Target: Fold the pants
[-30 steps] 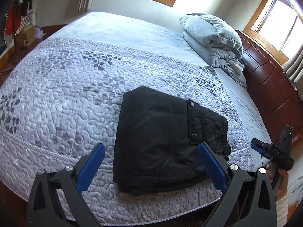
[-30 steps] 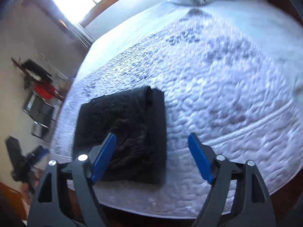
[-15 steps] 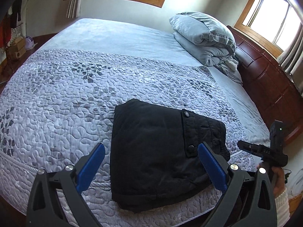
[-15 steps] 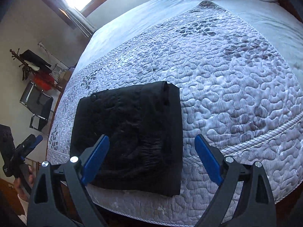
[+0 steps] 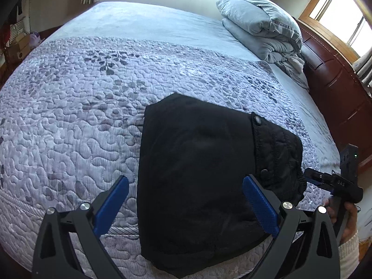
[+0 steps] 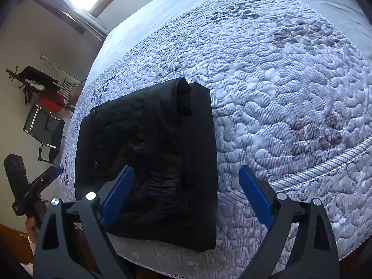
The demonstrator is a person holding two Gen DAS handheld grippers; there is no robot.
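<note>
Pants point(image 5: 200, 181) lie folded at 12 o'clock of the left gripper point(image 5: 186, 200), long axis 6-to-12. Both grippers released, empty; right gripper point(image 6: 186, 193) straddles the pants' right edge

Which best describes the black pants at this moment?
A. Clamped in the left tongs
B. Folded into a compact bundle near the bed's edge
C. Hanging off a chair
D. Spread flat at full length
B: the black pants lie as a folded bundle on the quilt, near its edge.

Only readable text: small white letters "DAS" on the right gripper point(image 5: 309, 181) body, left wrist view.
</note>
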